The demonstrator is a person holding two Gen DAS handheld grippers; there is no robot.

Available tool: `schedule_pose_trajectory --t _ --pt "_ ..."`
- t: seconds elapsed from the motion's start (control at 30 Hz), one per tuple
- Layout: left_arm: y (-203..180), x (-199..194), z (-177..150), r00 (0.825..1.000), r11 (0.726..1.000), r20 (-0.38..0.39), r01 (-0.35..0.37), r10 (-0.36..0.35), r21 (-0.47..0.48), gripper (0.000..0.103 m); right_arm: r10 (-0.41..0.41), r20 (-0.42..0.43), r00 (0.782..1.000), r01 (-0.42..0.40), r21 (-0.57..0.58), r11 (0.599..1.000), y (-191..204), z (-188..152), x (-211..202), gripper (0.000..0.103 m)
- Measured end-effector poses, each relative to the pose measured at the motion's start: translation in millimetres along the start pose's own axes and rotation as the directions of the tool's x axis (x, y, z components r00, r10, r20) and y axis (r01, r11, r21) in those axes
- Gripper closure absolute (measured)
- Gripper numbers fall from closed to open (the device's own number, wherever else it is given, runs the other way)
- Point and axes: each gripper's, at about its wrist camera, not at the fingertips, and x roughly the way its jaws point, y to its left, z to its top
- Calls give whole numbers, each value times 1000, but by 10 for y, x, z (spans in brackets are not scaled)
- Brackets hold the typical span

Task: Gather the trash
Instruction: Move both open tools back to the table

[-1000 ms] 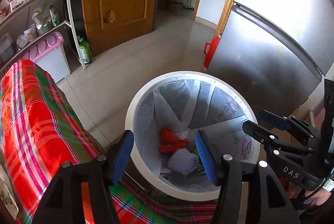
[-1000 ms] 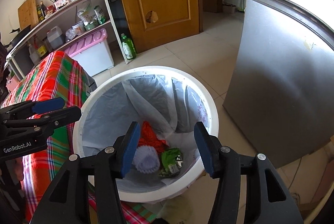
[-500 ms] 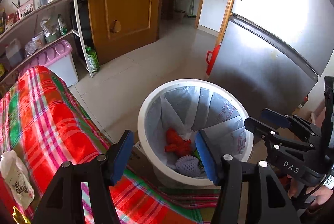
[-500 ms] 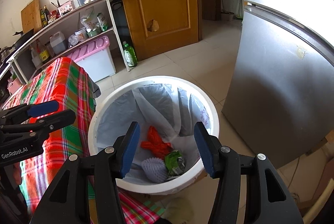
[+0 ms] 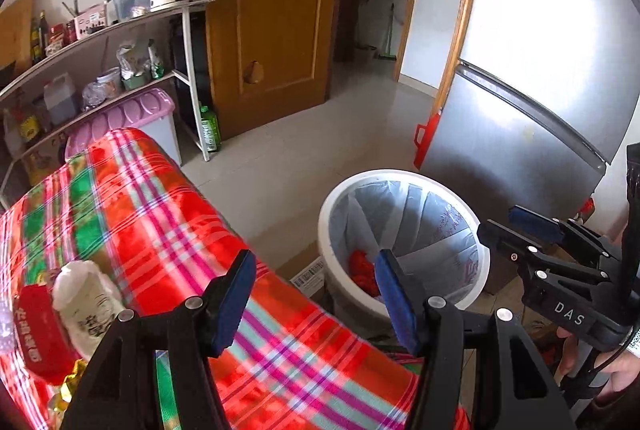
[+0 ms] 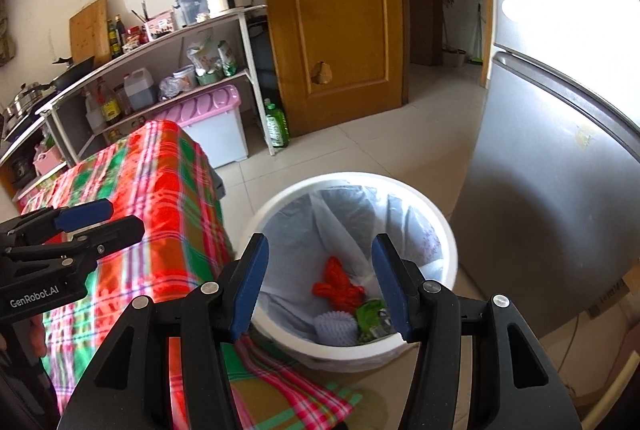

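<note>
A white trash bin (image 6: 400,185) with a clear liner stands on the floor beside the plaid-clothed table (image 6: 160,189). In it lie a red wrapper (image 6: 338,280), a white foam net (image 6: 336,328) and a green packet (image 6: 370,312). My right gripper (image 6: 320,244) hangs open and empty above the bin's near rim. My left gripper (image 5: 314,258) is open and empty over the table's edge, with the bin (image 5: 332,197) to its right. On the cloth (image 5: 140,213) at lower left lie a white crumpled bag (image 5: 88,302), a red packet (image 5: 36,334) and gold foil (image 5: 68,390).
A steel fridge (image 5: 520,149) stands right behind the bin, with a red plastic thing (image 5: 426,137) beside it. A wooden door (image 5: 272,21), a loaded shelf rack, a pink-lidded box (image 5: 128,113) and a green bottle (image 5: 210,129) line the far side. Tiled floor lies between.
Both grippers have risen and drawn back from the bin, which now looks smaller. The left view has swung over the table, bringing the white bag and red packet into sight.
</note>
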Motion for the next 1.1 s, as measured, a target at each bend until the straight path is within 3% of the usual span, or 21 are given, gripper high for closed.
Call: schedule_pose_trajectory --t 0.57,1.1 --pt "958 -697 -508 987 977 46 -143 152 -160 41 181 14 983 -178 -126 976 1059 -17 -29 48" --pt "2153 -1300 -1084 943 891 26 -304 331 -337 38 313 -95 945 -327 -244 913 2068 -155 305 48"
